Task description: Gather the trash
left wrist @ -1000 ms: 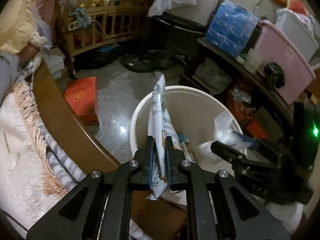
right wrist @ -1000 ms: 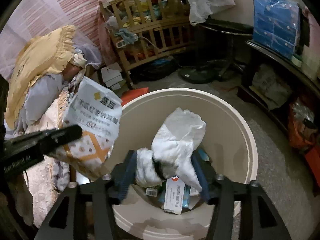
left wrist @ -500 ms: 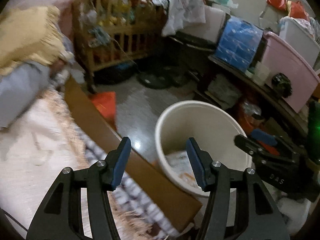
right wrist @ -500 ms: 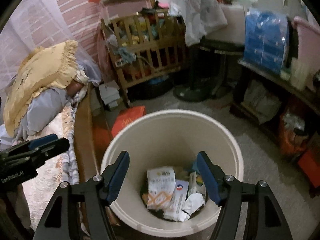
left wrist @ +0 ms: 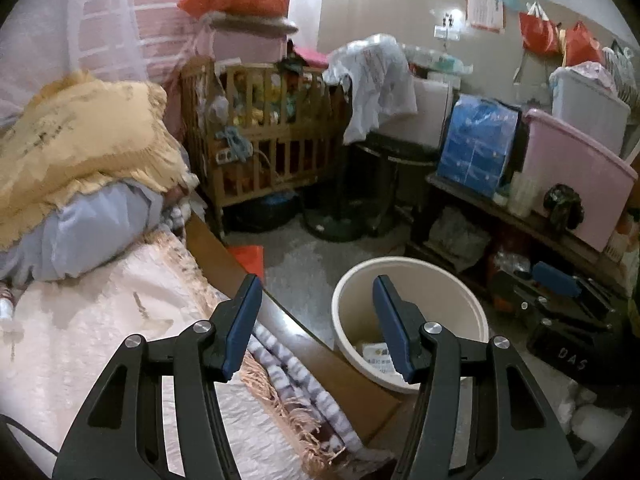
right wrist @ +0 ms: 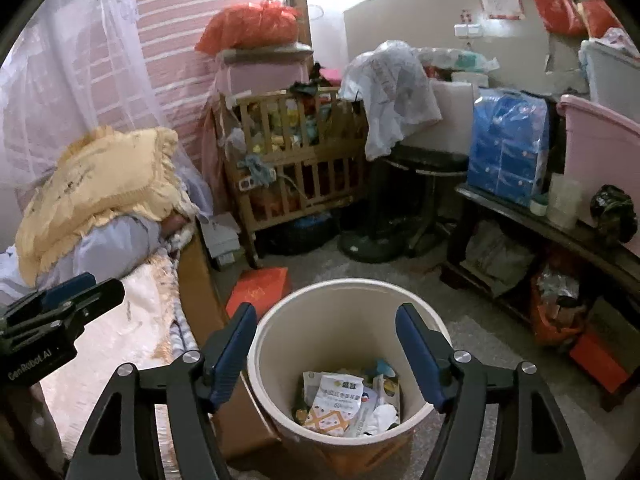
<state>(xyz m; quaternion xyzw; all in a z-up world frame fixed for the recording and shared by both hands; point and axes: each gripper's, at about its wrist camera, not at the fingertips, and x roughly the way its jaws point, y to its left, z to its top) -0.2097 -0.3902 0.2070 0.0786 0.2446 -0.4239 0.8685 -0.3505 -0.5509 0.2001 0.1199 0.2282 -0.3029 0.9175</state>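
A cream round bin [right wrist: 348, 285] stands on the floor beside the bed. Inside lie a white-and-orange snack packet [right wrist: 335, 403], a crumpled white tissue [right wrist: 385, 416] and other wrappers. My right gripper [right wrist: 326, 320] hangs above the bin's mouth. Its jaws are opening and nothing is between them. My left gripper [left wrist: 316, 292] is open and empty over the bed's edge, left of the bin [left wrist: 412, 265], where the packet [left wrist: 378, 354] shows at the bottom. Each gripper appears at the side of the other's view: the left gripper [right wrist: 92, 289], the right gripper [left wrist: 534, 276].
A bed [left wrist: 100, 340] with a wooden side rail [left wrist: 304, 332] and a yellow pillow [left wrist: 80, 136] fills the left. Behind stand a wooden crib [right wrist: 296, 160], a red box [right wrist: 260, 288] on the floor, a fan base [right wrist: 372, 248] and a low shelf [right wrist: 560, 232] with a pink tub.
Both grippers opened and dropped their loads, the packet from the left and the white tissue from the right, into the bin. Both then rose and drew back from it.
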